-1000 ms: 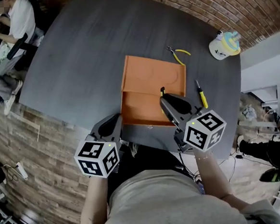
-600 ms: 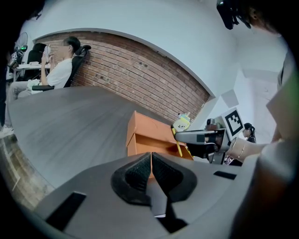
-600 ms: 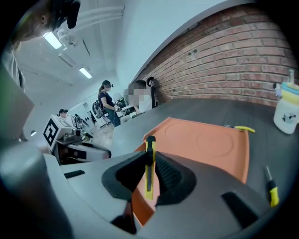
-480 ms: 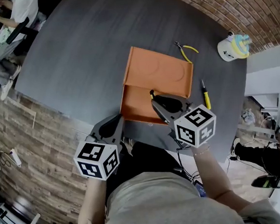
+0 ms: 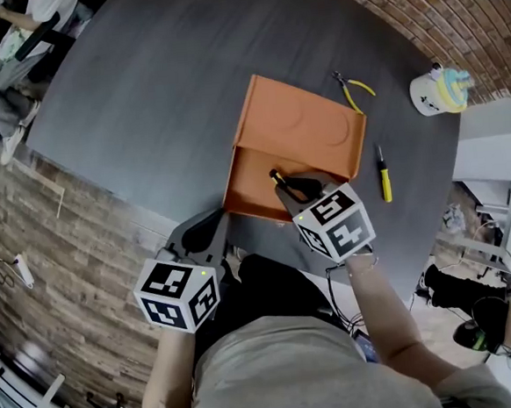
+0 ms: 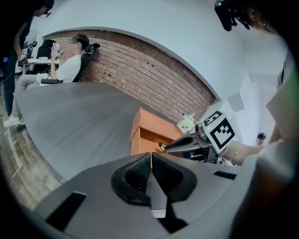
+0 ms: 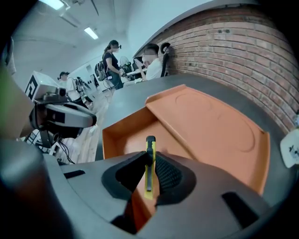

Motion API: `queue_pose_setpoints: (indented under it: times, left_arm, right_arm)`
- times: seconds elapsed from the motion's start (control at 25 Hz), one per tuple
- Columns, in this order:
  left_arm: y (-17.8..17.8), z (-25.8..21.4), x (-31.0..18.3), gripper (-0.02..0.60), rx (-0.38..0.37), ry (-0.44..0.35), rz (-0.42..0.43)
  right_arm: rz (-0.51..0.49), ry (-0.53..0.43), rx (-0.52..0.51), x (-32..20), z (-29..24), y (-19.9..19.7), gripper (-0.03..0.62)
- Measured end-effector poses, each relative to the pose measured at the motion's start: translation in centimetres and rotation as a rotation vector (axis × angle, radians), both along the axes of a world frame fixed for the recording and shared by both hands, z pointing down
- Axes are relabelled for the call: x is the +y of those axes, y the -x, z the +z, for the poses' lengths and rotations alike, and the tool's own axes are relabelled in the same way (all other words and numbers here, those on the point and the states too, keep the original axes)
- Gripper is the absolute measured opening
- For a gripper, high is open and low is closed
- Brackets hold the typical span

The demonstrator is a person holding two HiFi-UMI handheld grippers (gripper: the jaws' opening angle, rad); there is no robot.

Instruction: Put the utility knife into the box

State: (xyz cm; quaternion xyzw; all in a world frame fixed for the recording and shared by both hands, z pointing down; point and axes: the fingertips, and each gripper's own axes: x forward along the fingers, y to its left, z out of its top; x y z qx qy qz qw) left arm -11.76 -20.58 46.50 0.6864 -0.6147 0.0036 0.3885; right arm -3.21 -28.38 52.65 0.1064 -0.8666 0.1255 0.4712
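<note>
Right claw angles knife down, apparently inside box.

Wearer: pale grey-beige T-shirt, short sleeves; thin bracelet at the right wrist. Left tongs and right tongs: dark grey moulded shells, black ribbed pads. Each carries a white cube, left cube and right cube, faced with black square markers; small green light on one edge.

the room is bright from long lights on the ceiling. the grey table is lit softly and evenly. everything bends at the edges, and the gripper views have black corners.
</note>
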Motion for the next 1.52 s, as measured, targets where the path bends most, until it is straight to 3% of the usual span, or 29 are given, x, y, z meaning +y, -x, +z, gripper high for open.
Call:
queue_pose_setpoints:
  times: [0.44, 0.92, 1.16, 1.36, 1.52]
  left_arm:
    - [1.0, 0.8, 0.9, 0.025, 0.013, 0.022, -0.042]
    - [1.3, 0.3, 0.5, 0.025, 0.000, 0.021, -0.010]
    - [1.7, -0.7, 0.2, 0.025, -0.019, -0.003, 0.041]
    - [1.3, -2.3, -0.8, 0.025, -0.043, -0.047, 0.113]
    - [-0.1, -3.3, -1.8, 0.025, -0.070, -0.075, 0.185]
  right_arm:
    - [-0.048, -0.016, 0.128, 0.2, 2.6, 0.5, 0.075]
    - [-0.025, -0.035, 0.137, 0.6, 2.7, 0.8, 0.100]
    - [0.012, -0.040, 0.083, 1.0, 0.8, 1.2, 0.120]
    - [0.110, -0.024, -0.039, 1.0, -2.6, 1.3, 0.115]
    - [0.206, -0.068, -0.152, 0.5, -6.2, 0.6, 0.115]
